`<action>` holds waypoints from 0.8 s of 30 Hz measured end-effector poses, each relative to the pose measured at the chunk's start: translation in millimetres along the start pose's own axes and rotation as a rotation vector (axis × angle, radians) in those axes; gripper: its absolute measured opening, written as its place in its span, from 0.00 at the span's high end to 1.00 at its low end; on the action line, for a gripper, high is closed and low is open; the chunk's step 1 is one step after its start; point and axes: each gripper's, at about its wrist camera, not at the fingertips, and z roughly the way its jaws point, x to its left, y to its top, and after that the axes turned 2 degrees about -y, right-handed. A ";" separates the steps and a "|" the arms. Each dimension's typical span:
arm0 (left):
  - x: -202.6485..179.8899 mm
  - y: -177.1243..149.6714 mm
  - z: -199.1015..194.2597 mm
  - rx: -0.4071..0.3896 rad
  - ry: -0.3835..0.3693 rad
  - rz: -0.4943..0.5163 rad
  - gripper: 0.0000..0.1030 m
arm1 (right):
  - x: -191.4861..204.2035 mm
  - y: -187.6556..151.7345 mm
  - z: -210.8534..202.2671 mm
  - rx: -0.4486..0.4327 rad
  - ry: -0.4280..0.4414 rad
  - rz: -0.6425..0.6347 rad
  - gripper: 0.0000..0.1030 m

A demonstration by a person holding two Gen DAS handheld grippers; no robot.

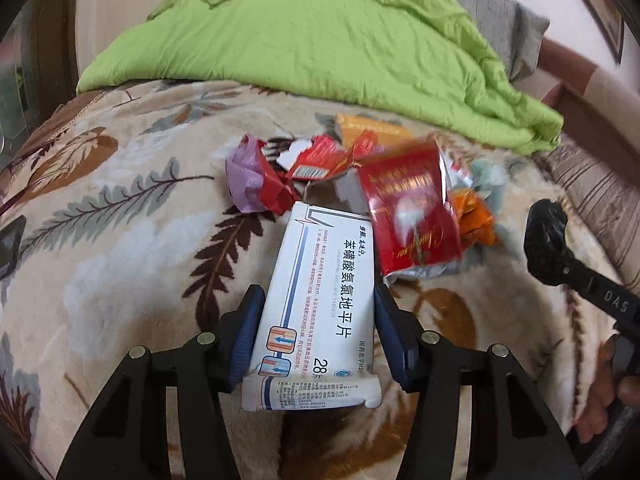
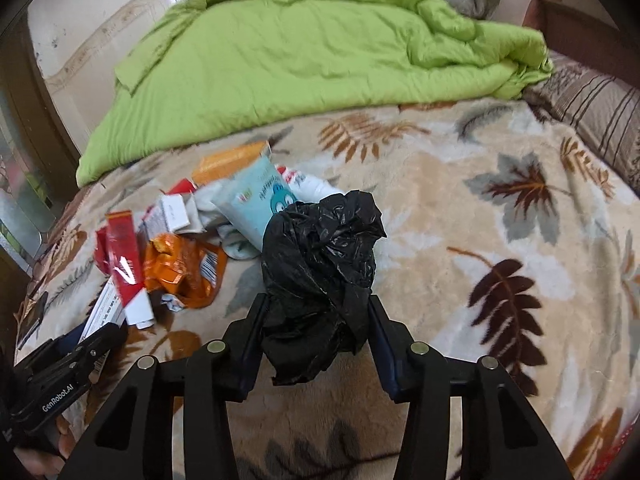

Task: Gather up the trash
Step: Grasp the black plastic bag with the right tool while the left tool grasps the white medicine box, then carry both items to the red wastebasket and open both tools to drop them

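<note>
here, left gripper [image 1: 316, 336]: clamped on the white medicine box [image 1: 320, 300], held over the leaf-print blanket [image 1: 120, 240]
right gripper [image 2: 316, 332]: closed on a crumpled black plastic bag [image 2: 320, 268]
trash pile [image 1: 360, 176]: wrappers lying on the blanket, near the green quilt [image 1: 300, 40]

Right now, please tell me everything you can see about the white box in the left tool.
The white box is a flat cardboard medicine carton with dark Chinese print, blue lines and small orange-blue pictures. Its near end flap is open and creased. It points lengthwise away from the camera, and the left tool holds it by its long sides. Its far end reaches the trash pile, where a red wrapper overlaps its corner.
</note>
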 end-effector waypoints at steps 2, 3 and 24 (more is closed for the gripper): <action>-1.9 -0.6 -13.1 -0.046 -0.010 0.007 0.48 | 0.3 -0.6 -10.5 -0.035 0.005 0.005 0.50; -3.2 -0.7 -17.9 -0.064 -0.009 0.012 0.48 | 1.1 -0.9 -16.7 -0.055 0.011 0.010 0.50; -96.4 -33.3 -75.6 -0.139 -0.220 0.212 0.48 | -39.0 -56.9 -123.1 -0.097 0.141 0.105 0.50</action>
